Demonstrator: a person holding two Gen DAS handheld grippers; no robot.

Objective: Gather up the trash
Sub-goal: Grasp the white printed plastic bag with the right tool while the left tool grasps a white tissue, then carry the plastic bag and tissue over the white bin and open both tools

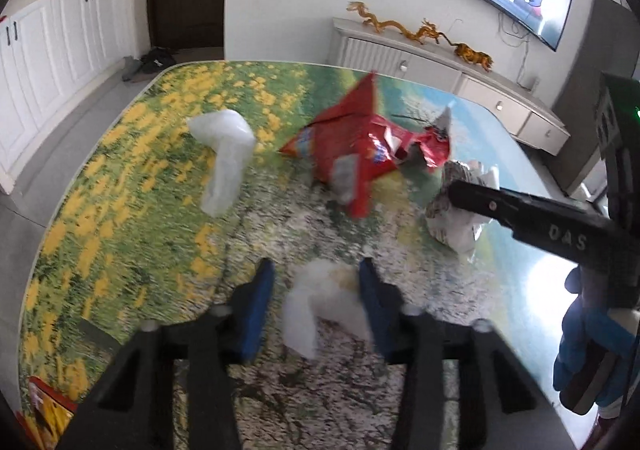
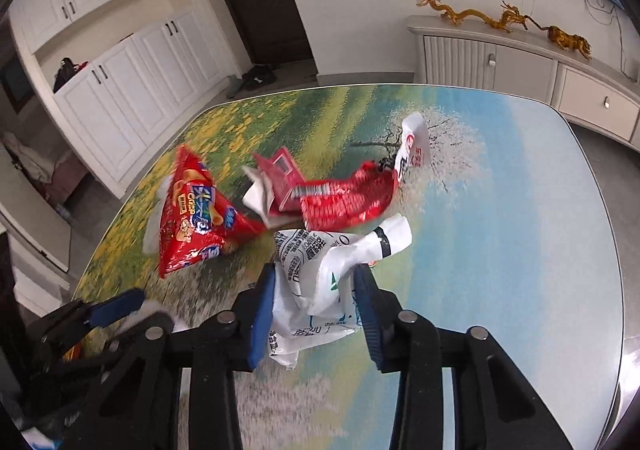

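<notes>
While both tools sit low over the table with the printed flower-meadow cover (image 1: pixel 120 177), the left gripper (image 1: pixel 316 282) has its blue pads either side of a crumpled white tissue wad (image 1: pixel 320 302); right pad touches it, left pad shows a gap, so not clamped yet by the look of it, though blur makes that hard to call. Right gripper (image 2: pixel 314 284) looks clenched on a crumpled white plastic wrapper with black print (image 2: pixel 316 282), both pads pressing into its folds. Just past that, a red foil crisp bag standing up in a cone shape (image 2: pixel 192 209) and a flattened red snack wrapper with a small red carton (image 2: pixel 320 197) lie near mid-table, a white printed sachet (image 2: pixel 414 145) beyond them. Left view also shows a translucent white plastic bag scrap (image 1: pixel 224 153) well left of the red bag. Far back: cream sideboard with golden dragon ornaments (image 2: pixel 508 19). No bin visible in either view. Risks, as I judge them: tissue is soft and could slip or tear if pinched off-centre; the right's hold is only on loose folds, so the wrapper may unfurl and drop on lift; a trailing end could drag the red wrappers.
</notes>
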